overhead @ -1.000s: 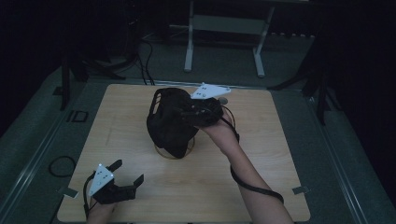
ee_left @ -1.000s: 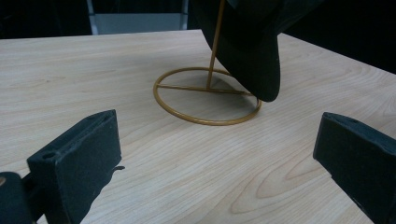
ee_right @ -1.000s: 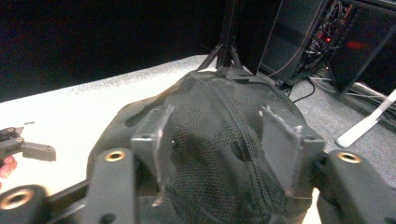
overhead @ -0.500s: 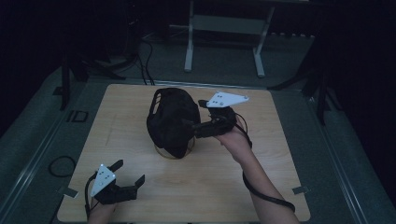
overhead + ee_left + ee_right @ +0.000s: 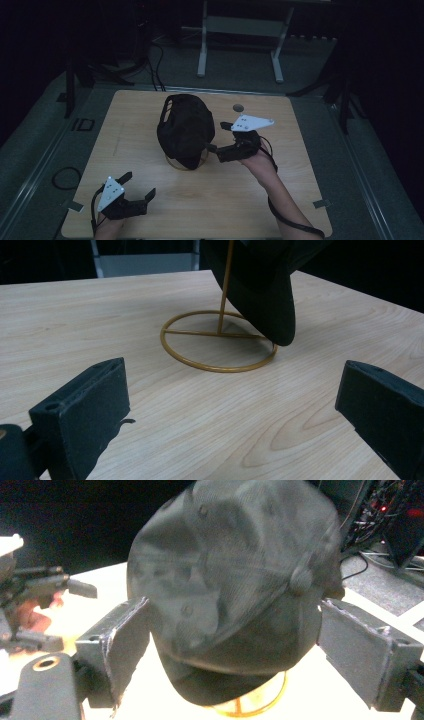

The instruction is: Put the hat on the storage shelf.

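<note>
Pale wooden table (image 5: 280, 200). Black fabric cap (image 5: 185, 127), frame centre, perched on thin gold wire stand (image 5: 220, 342).

Right gripper (image 5: 216, 137) just beside cap, jaws wide, empty; a nudge likely tips the light stand.

Left gripper (image 5: 140, 185) lower left, wide, empty.

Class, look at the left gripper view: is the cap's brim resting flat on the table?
No: the black cap hangs on a gold wire stand, its brim tip pointing down just above the stand's ring, not lying on the wooden table.

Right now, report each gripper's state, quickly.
Left gripper: open, holding nothing.
Right gripper: open, holding nothing, jaws beside the black cap.
</note>
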{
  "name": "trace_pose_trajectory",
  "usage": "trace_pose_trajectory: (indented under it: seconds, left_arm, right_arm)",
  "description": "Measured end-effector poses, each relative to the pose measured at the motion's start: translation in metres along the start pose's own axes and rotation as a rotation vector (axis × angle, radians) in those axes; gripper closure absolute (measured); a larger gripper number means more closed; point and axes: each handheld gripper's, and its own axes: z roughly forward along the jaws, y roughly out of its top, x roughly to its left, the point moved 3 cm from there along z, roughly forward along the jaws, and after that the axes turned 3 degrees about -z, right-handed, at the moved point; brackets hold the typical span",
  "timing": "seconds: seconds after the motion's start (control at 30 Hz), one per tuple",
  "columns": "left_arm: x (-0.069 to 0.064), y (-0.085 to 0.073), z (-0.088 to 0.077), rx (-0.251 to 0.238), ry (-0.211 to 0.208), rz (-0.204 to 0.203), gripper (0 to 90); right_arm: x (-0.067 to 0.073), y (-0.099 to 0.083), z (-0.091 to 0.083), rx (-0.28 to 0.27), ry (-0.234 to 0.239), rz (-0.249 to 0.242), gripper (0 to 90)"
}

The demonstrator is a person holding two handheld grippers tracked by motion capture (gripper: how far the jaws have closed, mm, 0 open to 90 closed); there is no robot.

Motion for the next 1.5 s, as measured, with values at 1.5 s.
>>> trace_pose_trajectory:
  seconds: [1.5]
  left_arm:
    - [-0.002,-0.005,0.004,0.023,-0.037,0.015,1.4]
  right_arm:
    - [0.032,-0.134,-0.006,0.107,0.107,0.031,14.0]
